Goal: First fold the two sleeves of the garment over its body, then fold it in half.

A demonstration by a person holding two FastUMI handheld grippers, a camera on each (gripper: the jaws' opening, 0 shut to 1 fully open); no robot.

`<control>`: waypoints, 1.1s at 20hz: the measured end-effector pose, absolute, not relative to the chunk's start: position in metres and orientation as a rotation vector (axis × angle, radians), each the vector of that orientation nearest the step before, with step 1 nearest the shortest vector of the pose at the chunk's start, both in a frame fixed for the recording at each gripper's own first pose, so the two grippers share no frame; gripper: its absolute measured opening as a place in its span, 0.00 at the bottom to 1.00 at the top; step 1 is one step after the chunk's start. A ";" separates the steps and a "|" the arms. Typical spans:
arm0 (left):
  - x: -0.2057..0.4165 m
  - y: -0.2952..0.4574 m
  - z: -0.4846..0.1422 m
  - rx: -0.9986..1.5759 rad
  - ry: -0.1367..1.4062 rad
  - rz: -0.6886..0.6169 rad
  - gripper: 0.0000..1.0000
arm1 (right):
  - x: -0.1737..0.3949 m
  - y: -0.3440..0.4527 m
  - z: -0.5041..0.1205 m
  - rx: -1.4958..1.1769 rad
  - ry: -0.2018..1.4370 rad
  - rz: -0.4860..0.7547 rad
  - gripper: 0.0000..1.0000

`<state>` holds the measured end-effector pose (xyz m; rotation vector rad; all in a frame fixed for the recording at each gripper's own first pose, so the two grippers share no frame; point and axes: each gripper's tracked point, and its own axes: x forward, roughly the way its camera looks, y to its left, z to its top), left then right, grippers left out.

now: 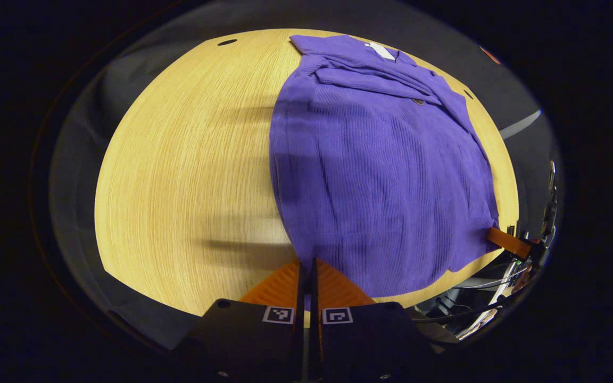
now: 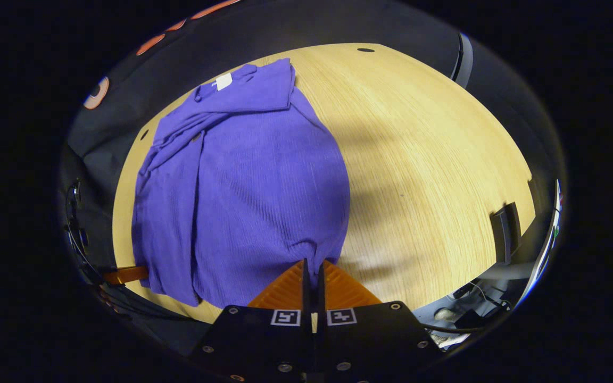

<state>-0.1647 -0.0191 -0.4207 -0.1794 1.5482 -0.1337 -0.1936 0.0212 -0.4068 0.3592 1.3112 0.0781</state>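
On the light wooden table (image 1: 179,175) lies the purple garment (image 1: 375,175), spread flat with its collar and a white label (image 1: 380,50) at the far end and its hem at the near edge. Both sleeves are already folded over the body, so the cloth makes a long narrow shape, and a small dark button (image 1: 417,101) shows near the folded part. At the bottom of the left gripper view, the left gripper (image 1: 307,268) has its two fingers pressed together, and a corner of the garment's hem is caught between them. At the bottom of the right gripper view, the right gripper (image 2: 313,271) is also closed tight on the other corner of the hem, where the fabric (image 2: 253,197) gathers into a small pleat just above the fingertips. The other gripper's finger shows at the far side of the hem in each view, at the right edge of the cloth in the left gripper view and at its left edge in the right gripper view. A dark shadow falls on the table beside the garment.
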 end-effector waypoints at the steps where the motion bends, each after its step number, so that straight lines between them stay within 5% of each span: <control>1: -0.161 -0.018 -0.414 -0.182 1.543 -0.141 0.05 | -0.189 0.021 -0.400 0.363 1.298 0.089 0.04; 22: 0.003 -0.028 -0.296 -0.213 1.296 -0.218 0.05 | -0.017 0.035 -0.271 0.390 0.990 0.310 0.03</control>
